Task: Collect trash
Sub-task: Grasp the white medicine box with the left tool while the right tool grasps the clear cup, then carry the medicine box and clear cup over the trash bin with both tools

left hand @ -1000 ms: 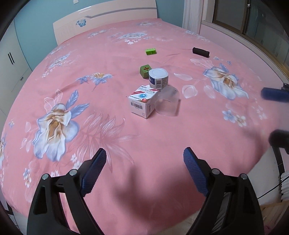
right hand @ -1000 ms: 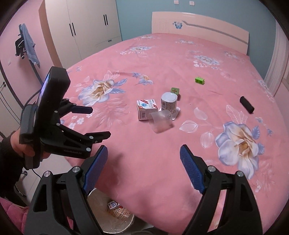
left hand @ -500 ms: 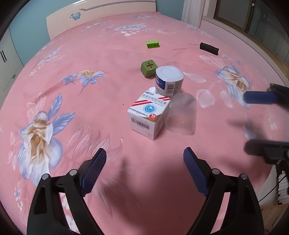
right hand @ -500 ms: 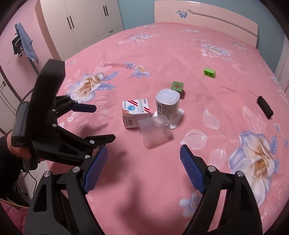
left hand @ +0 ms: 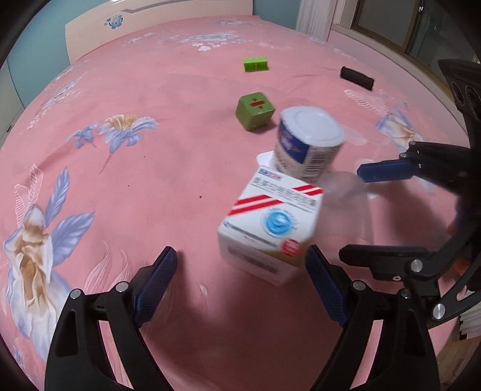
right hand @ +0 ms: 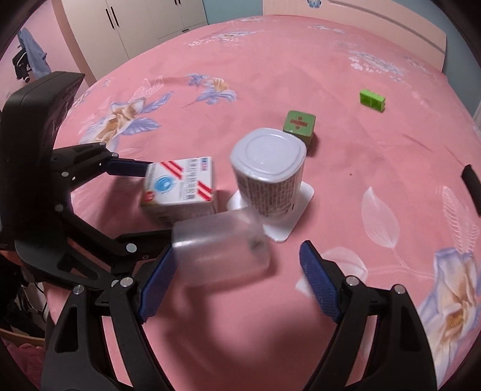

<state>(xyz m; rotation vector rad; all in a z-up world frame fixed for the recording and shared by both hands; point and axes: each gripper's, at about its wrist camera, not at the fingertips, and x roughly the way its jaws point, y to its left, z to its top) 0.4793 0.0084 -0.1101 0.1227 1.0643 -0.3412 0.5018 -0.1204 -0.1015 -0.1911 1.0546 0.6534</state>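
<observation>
A white carton with red stripes (left hand: pixel 270 228) lies on the pink bed, just ahead of my open left gripper (left hand: pixel 240 279); it also shows in the right wrist view (right hand: pixel 180 192). A clear plastic cup (right hand: pixel 219 246) lies on its side beside the carton, just in front of my open right gripper (right hand: pixel 234 279) and near its left finger. A white and blue can (left hand: pixel 306 144) stands behind them on a white square lid (right hand: pixel 288 222). Both grippers are empty.
A green cube (left hand: pixel 255 111), a small green block (left hand: pixel 255 64) and a black cylinder (left hand: pixel 356 77) lie farther back on the floral bedspread (left hand: pixel 150 180). Wardrobes (right hand: pixel 135 27) stand past the bed's left side. The headboard (left hand: pixel 150 24) is at the far end.
Both grippers have moved forward over the bed toward the carton, cup and can, which now fill the views. Both stay open. The floor bin has left the right view.
</observation>
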